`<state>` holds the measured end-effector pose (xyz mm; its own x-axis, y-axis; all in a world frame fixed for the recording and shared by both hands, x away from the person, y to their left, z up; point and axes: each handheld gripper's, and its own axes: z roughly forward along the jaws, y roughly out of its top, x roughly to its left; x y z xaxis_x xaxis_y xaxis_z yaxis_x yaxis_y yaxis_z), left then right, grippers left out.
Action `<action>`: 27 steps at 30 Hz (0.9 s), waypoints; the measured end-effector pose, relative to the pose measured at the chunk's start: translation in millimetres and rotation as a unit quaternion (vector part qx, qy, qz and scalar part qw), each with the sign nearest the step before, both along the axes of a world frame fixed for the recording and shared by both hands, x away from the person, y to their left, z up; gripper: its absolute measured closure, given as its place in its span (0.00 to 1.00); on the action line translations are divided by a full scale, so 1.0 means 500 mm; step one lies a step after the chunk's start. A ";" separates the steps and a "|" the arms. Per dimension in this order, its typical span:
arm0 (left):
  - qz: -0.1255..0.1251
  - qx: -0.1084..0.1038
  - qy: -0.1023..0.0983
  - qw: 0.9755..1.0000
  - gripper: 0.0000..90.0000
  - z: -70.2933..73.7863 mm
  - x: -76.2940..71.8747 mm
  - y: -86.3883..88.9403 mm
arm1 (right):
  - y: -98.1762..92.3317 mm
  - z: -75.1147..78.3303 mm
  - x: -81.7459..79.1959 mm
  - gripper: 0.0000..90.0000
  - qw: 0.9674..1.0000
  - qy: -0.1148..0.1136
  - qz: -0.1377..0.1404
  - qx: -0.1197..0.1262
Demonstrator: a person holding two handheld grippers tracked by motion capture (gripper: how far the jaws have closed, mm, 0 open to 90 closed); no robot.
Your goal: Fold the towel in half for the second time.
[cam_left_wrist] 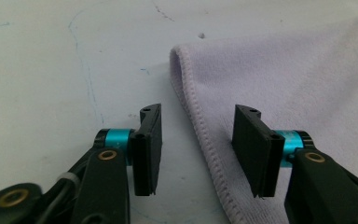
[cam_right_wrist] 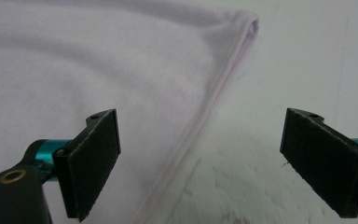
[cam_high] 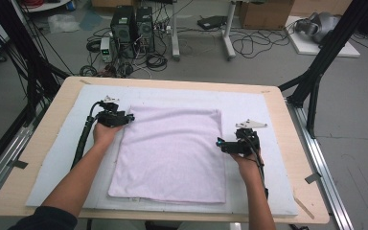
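The folded lilac towel (cam_high: pixel 172 153) lies mid-table on the white mat (cam_high: pixel 52 167). The left claw (cam_left_wrist: pixel 198 149), half-open, straddles its far-left hem; the right claw (cam_right_wrist: pixel 200 163) gapes wide over the right edge (nothing pinched yet). Best to catch every layer before closing.

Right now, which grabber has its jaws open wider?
The right gripper: its jaws stand far apart beside the towel edge. The left gripper straddles its edge more narrowly.

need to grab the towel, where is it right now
In the high view the towel lies flat mid-table on the white mat, between the two tongs: its far left corner is at the left tongs, its right edge by the right tongs.
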<state>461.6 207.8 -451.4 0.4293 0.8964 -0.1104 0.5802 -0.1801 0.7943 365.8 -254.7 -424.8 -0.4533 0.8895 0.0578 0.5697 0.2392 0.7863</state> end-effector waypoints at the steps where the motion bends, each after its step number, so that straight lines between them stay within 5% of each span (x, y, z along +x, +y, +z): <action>1: -0.006 0.002 -0.002 1.000 0.65 0.000 -0.001 -0.002 | 0.003 -0.001 0.013 0.13 1.000 0.004 0.001 -0.003; 7: -0.043 0.009 -0.007 0.999 0.91 0.001 -0.006 -0.012 | 0.019 0.001 0.086 0.20 0.999 0.032 0.008 -0.019; 12: -0.036 -0.026 0.009 0.999 0.94 -0.001 -0.001 -0.001 | 0.030 -0.018 0.130 0.26 0.998 0.050 -0.004 -0.024; 22: -0.014 -0.063 0.035 0.997 0.95 -0.003 0.000 0.004 | 0.065 -0.036 0.161 0.47 0.997 0.059 -0.045 -0.031; 27: -0.009 -0.082 0.045 0.996 0.95 -0.003 0.001 0.011 | 0.088 -0.029 0.162 0.90 0.997 0.056 -0.020 -0.039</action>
<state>462.3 213.3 -452.9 0.4261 0.8556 -0.2940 0.6488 -0.0625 0.7584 447.0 -210.6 -439.5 -0.4112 0.9108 0.0361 0.6634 0.2719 0.6971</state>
